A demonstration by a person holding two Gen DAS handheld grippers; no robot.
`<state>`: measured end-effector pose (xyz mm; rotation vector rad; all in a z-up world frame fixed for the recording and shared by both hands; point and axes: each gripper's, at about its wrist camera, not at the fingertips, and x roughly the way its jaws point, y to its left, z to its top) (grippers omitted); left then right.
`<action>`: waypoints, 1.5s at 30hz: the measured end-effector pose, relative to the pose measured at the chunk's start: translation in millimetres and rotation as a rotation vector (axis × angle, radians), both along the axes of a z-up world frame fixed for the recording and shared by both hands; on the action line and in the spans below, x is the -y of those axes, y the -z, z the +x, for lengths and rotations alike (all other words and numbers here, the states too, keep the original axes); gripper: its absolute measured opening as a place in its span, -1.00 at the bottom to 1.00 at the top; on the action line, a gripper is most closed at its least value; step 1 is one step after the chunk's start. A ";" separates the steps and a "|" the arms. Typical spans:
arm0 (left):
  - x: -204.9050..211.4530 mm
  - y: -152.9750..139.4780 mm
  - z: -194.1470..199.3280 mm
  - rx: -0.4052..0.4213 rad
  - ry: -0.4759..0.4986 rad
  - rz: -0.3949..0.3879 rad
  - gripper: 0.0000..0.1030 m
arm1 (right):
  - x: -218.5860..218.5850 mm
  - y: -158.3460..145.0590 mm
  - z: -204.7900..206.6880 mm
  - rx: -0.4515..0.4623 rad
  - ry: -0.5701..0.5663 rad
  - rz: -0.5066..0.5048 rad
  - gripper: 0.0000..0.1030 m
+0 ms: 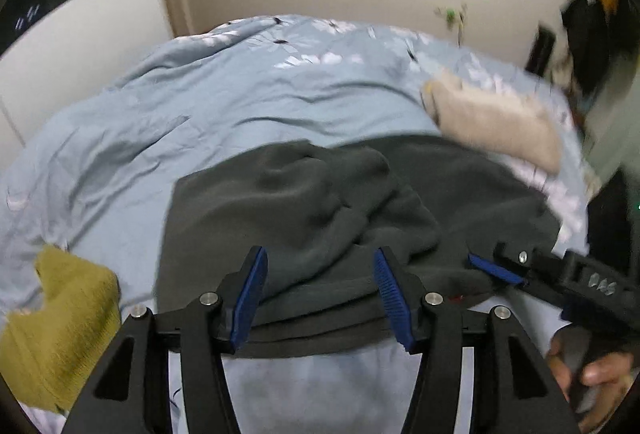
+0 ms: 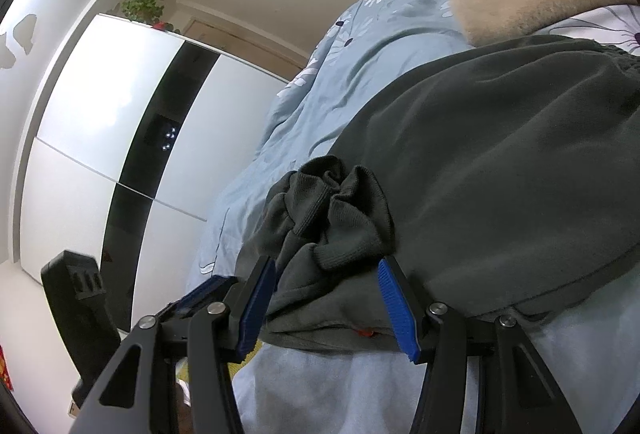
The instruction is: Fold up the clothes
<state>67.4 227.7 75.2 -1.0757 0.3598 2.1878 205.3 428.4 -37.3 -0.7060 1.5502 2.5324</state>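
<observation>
A dark grey fleece garment [image 1: 320, 209] lies spread on the bed, a sleeve bunched on top. It also shows in the right wrist view [image 2: 480, 169], where the ribbed cuff [image 2: 340, 213] is crumpled. My left gripper [image 1: 320, 258] is open, its blue-padded jaws straddling the garment's near edge. My right gripper [image 2: 328, 270] is open too, jaws either side of the bunched cuff and hem. In the left wrist view the right gripper [image 1: 496, 266] sits at the garment's right edge, held by a hand.
A light blue floral duvet [image 1: 200, 113] covers the bed. A beige folded garment [image 1: 496, 121] lies at the far right, an olive-yellow knit [image 1: 60, 322] at the near left. A white wardrobe [image 2: 100, 113] stands to the left.
</observation>
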 end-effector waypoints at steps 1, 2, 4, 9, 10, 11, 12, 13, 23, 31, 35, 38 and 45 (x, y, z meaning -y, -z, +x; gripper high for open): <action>13.1 -2.2 -9.8 0.004 -0.052 0.022 0.19 | 0.4 -2.1 -0.4 0.001 -0.001 0.006 0.14; 26.3 -4.0 -20.0 0.006 -0.107 0.042 0.24 | 0.7 -5.0 -1.1 0.000 -0.003 0.016 0.15; 47.0 -0.3 -35.8 -0.001 -0.206 0.037 0.24 | 2.3 -11.9 -6.4 -0.010 -0.015 0.032 0.15; 89.6 32.9 -68.4 0.151 -0.358 0.040 0.24 | 10.4 -32.1 -34.1 -0.029 -0.092 0.066 0.14; 94.3 40.1 -72.0 0.177 -0.376 0.036 0.24 | 13.0 -34.8 -43.0 -0.036 -0.120 0.063 0.15; 97.4 45.5 -74.8 0.197 -0.384 0.036 0.24 | 15.0 -34.9 -52.8 -0.036 -0.146 0.049 0.14; 100.1 50.5 -77.5 0.216 -0.391 0.037 0.24 | 16.6 -34.0 -63.0 -0.034 -0.171 0.031 0.14; 101.6 53.9 -78.8 0.231 -0.392 0.041 0.24 | 17.2 -31.6 -72.4 -0.014 -0.182 0.026 0.14; 118.7 70.7 -90.8 0.329 -0.388 0.110 0.24 | -1.0 1.6 -131.7 0.181 -0.120 -0.045 0.01; 134.9 73.0 -96.7 0.352 -0.405 0.161 0.24 | 9.4 -31.9 -129.6 0.113 -0.099 0.041 -0.83; 142.3 68.4 -97.0 0.355 -0.394 0.223 0.24 | 17.6 -73.1 -99.0 -0.020 -0.100 0.093 -0.87; 140.6 66.7 -97.7 0.360 -0.374 0.248 0.24 | 22.2 -81.3 -68.2 -0.044 -0.068 0.133 -0.87; 134.9 70.0 -97.6 0.409 -0.362 0.265 0.24 | 1.1 8.4 -48.0 0.122 0.002 -0.102 -0.88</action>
